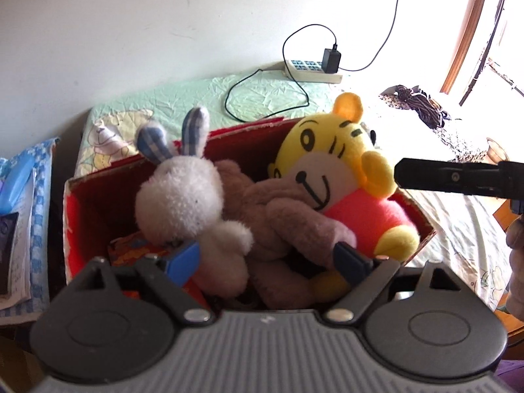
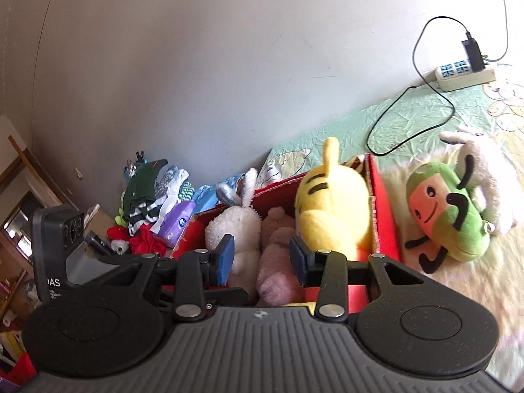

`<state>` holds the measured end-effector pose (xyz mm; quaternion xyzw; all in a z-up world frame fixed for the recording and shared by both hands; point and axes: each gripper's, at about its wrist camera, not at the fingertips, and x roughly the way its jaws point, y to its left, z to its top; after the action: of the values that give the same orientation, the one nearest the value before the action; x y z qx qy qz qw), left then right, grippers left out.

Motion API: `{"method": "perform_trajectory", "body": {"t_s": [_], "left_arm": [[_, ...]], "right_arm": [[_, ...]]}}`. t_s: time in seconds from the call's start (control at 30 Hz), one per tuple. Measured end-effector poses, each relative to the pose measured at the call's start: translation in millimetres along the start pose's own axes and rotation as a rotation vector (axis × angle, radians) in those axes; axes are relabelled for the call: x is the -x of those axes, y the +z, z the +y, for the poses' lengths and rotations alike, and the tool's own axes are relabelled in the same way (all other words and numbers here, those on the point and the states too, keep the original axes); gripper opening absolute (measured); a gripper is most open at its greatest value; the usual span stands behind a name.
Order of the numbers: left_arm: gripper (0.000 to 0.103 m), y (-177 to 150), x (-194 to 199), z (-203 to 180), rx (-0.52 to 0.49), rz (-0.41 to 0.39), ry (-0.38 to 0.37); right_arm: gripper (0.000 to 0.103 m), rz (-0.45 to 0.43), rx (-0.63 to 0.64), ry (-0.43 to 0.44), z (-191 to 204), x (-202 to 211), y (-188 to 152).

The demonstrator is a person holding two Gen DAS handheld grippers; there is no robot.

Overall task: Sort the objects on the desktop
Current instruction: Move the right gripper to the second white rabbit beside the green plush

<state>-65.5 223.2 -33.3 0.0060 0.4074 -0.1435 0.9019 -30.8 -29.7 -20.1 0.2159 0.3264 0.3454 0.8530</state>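
Soft toys fill the red box point(image 1: 78, 203), left to right: a white rabbit point(image 1: 183, 203), a brown plush point(image 1: 281, 226) and a yellow tiger point(image 1: 330, 157). Right of the box, a green plush point(image 2: 448, 209) lies unsorted on the cloth. Left gripper point(image 1: 271, 255) stands apart over the toys; right gripper point(image 2: 262, 255) is part-closed, holding nothing.

left gripper point(image 1: 268, 258) gapes wide; right gripper point(image 2: 262, 258) stands half parted, empty.
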Motion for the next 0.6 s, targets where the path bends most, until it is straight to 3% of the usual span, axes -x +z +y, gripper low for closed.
{"method": "perform_trajectory", "body": {"t_s": [0.27, 0.6], "left_arm": [[0.088, 24, 6, -52, -0.056, -0.08, -0.078], [0.088, 61, -29, -155, -0.119, -0.071, -0.183]], "right_arm": [[0.042, -0.119, -0.151, -0.078, -41, 46, -4], [0.042, -0.134, -0.203, -0.214, -123, 74, 8]]}}
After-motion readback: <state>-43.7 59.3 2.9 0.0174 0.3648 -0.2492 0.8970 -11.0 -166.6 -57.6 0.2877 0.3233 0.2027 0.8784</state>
